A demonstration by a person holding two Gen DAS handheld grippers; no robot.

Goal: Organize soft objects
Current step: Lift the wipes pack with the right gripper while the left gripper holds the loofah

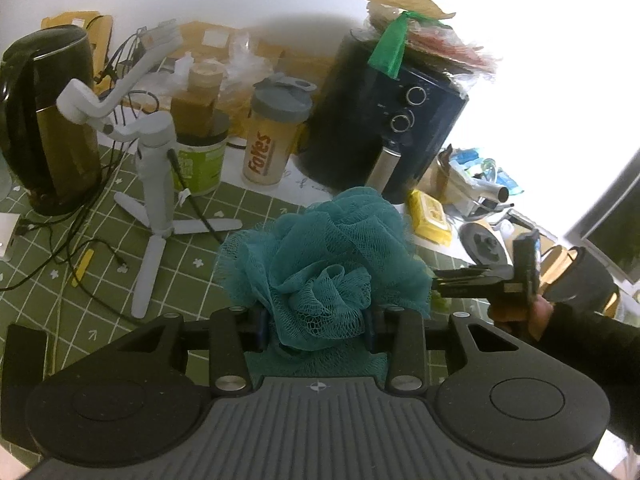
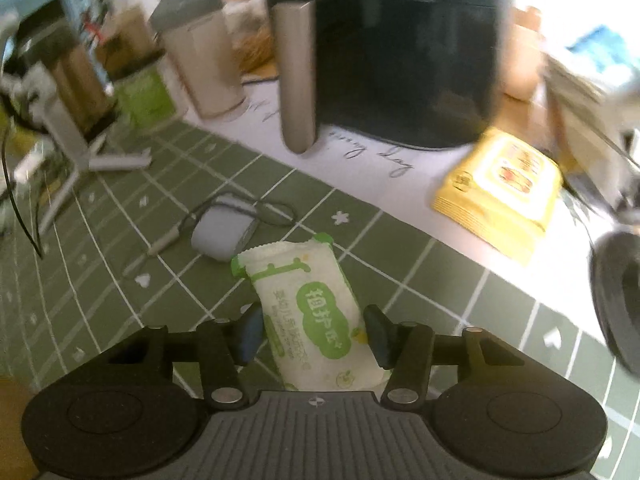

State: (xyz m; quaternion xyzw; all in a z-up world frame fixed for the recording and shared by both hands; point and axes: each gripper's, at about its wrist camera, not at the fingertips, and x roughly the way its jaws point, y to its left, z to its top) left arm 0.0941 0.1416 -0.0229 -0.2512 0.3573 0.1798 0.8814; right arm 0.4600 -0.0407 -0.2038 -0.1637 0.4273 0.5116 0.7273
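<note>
A lived-in home kitchen corner: a desk under a green grid-patterned mat [image 1: 120, 200] carries a dark electric kettle [image 1: 52, 120] far left, a black air fryer with two dials [image 1: 384, 120] far right, a beige shaker bottle with a grey lid [image 1: 272, 136] between them, and a yellow wipes packet [image 2: 500, 192] near the fryer.

Teal mesh bath sponge [image 1: 324, 264]: bunched, ruffled, raised over green checked mat. White-and-green tissue pack [image 2: 316, 316]: soft, crinkled end seal, lying tilted on mat.
</note>
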